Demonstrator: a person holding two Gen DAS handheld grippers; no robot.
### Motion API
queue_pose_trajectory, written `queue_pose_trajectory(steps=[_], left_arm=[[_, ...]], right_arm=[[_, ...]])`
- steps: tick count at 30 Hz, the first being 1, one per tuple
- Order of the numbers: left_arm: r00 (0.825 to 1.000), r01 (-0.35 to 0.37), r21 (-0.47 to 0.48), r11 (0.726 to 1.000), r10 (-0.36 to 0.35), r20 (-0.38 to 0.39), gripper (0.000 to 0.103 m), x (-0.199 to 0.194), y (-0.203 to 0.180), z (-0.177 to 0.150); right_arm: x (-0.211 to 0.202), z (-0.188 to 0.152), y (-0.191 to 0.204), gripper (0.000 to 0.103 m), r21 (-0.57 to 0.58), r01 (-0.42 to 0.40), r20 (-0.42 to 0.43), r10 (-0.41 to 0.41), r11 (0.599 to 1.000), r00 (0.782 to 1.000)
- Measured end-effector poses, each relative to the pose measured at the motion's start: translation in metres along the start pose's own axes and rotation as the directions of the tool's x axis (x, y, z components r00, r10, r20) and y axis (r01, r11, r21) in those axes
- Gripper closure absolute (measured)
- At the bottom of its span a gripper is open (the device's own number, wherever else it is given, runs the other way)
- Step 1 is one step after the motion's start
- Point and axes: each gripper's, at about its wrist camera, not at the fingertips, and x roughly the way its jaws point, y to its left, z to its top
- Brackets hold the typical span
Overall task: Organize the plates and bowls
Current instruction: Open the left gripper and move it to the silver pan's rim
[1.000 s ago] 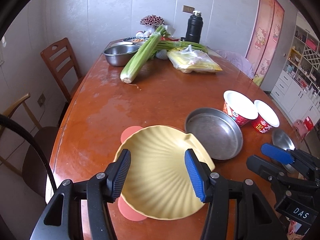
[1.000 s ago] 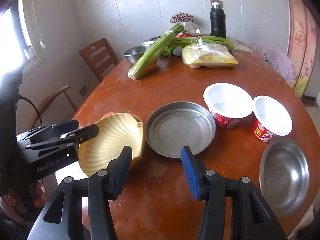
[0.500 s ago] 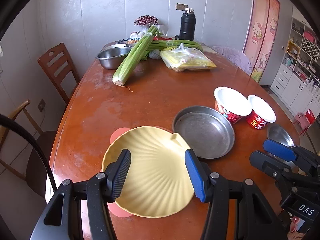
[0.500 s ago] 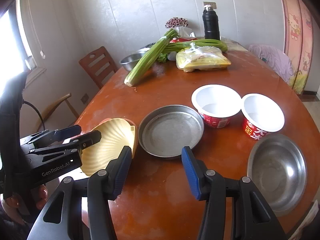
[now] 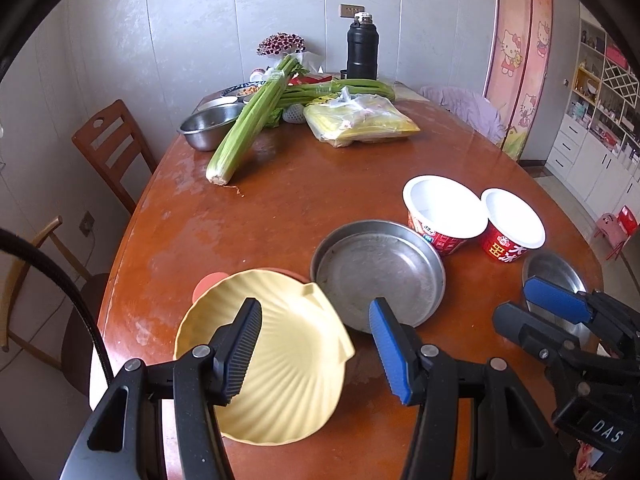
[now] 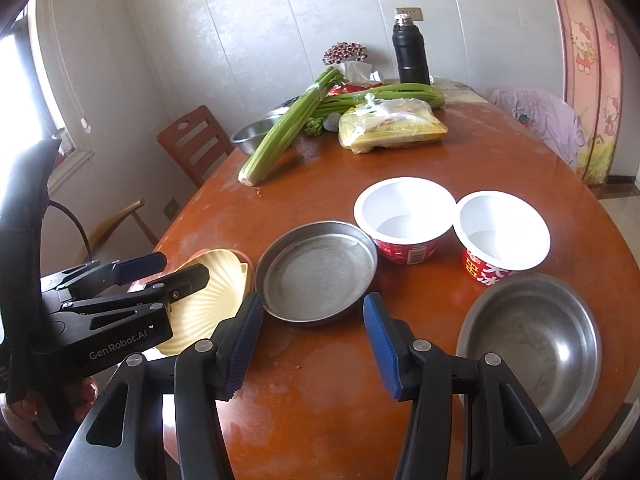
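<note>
A yellow shell-shaped plate [image 5: 280,360] lies on a pink plate [image 5: 208,282] at the near left of the brown table [image 5: 280,216]. My left gripper [image 5: 316,346] hovers open above its near edge, touching nothing; in the right wrist view the left gripper [image 6: 185,266] stands over the yellow plate [image 6: 208,304]. A flat steel pan [image 6: 316,270] sits beside it. My right gripper [image 6: 314,338] is open over bare table just in front of the pan. To the right lie a steel bowl [image 6: 532,344] and two red paper bowls [image 6: 404,216] [image 6: 504,232].
At the far end are celery bunches [image 5: 248,128], another steel bowl [image 5: 208,126], a plastic bag of yellow food [image 5: 360,120] and a black flask [image 5: 362,52]. Wooden chairs [image 5: 112,148] stand along the left side. A lilac cloth [image 6: 540,116] hangs at the far right.
Both grippers have drawn back toward the near edge, so the dishes look smaller and farther off. The yellow plate stays on the pink one. Neither gripper took hold of anything.
</note>
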Motion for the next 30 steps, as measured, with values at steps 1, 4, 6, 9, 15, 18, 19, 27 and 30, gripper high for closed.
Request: queue_pose_trajectory(steps=[1, 4, 6, 9, 15, 18, 19, 27, 30], left_arm=[[1.000, -0.003, -0.001, 1.000, 0.003, 0.001, 0.047, 0.000, -0.003, 0.001], [1.000, -0.005, -0.001, 1.000, 0.005, -0.001, 0.047, 0.002, -0.010, 0.004], [1.000, -0.008, -0.001, 1.000, 0.008, -0.004, 0.047, 0.005, -0.015, 0.007], [1.000, -0.011, -0.001, 1.000, 0.011, -0.007, 0.047, 0.008, -0.021, 0.013], [1.000, -0.010, -0.009, 1.000, 0.010, -0.014, 0.047, 0.015, -0.029, 0.023], [1.000, -0.006, -0.014, 1.000, 0.005, -0.019, 0.047, 0.020, -0.029, 0.028], [1.000, -0.005, -0.014, 1.000, 0.005, -0.021, 0.047, 0.021, -0.029, 0.029], [0.999, 0.005, -0.015, 1.000, -0.006, -0.048, 0.047, 0.042, -0.024, 0.039], [0.998, 0.005, -0.020, 1.000, -0.006, -0.056, 0.047, 0.047, -0.019, 0.044]], right_arm=[[0.000, 0.001, -0.002, 0.046, -0.001, 0.001, -0.002, -0.001, 1.000, 1.000], [0.000, 0.002, -0.008, 0.045, -0.011, 0.005, -0.002, -0.005, 1.000, 1.000], [0.001, 0.005, -0.013, 0.045, -0.010, 0.002, -0.007, -0.002, 1.000, 1.000], [0.003, 0.010, -0.020, 0.045, -0.013, -0.003, -0.013, 0.003, 1.000, 1.000], [0.009, 0.016, -0.029, 0.045, -0.013, -0.013, -0.032, 0.013, 1.000, 0.999], [0.014, 0.018, -0.031, 0.045, -0.011, -0.017, -0.046, 0.017, 1.000, 0.999], [0.015, 0.019, -0.032, 0.045, -0.014, -0.015, -0.050, 0.015, 1.000, 0.999], [0.032, 0.026, -0.039, 0.045, 0.012, -0.007, -0.077, 0.008, 1.000, 0.997], [0.040, 0.026, -0.041, 0.045, 0.021, -0.006, -0.095, 0.008, 1.000, 0.995]])
